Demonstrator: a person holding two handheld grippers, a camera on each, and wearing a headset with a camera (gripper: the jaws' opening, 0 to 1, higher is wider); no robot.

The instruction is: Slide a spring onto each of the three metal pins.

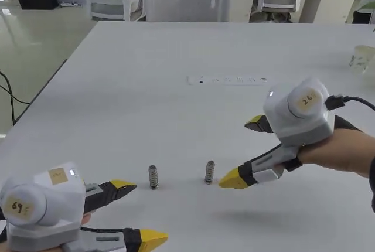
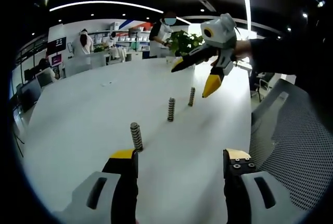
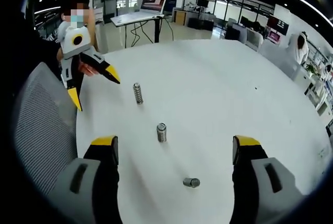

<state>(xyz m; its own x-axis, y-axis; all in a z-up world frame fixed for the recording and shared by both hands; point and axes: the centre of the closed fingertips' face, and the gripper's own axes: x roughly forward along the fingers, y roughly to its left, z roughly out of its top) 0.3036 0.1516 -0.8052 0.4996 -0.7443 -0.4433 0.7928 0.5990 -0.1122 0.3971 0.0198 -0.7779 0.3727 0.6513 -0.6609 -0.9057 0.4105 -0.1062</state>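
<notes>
Hovering w/ jaws spread and empty, left gripper [image 1: 146,212] & right gripper [image 1: 237,153] flank three springs [image 2: 170,109] upright on table [image 1: 176,88]; pins presumably inside, so task looks done.

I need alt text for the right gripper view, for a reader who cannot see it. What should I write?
Three springs stand in a row on a white table, leading away from the open right gripper with its yellow-tipped jaws. The left gripper, also open, hovers near the far end of the row, at the upper left.
</notes>
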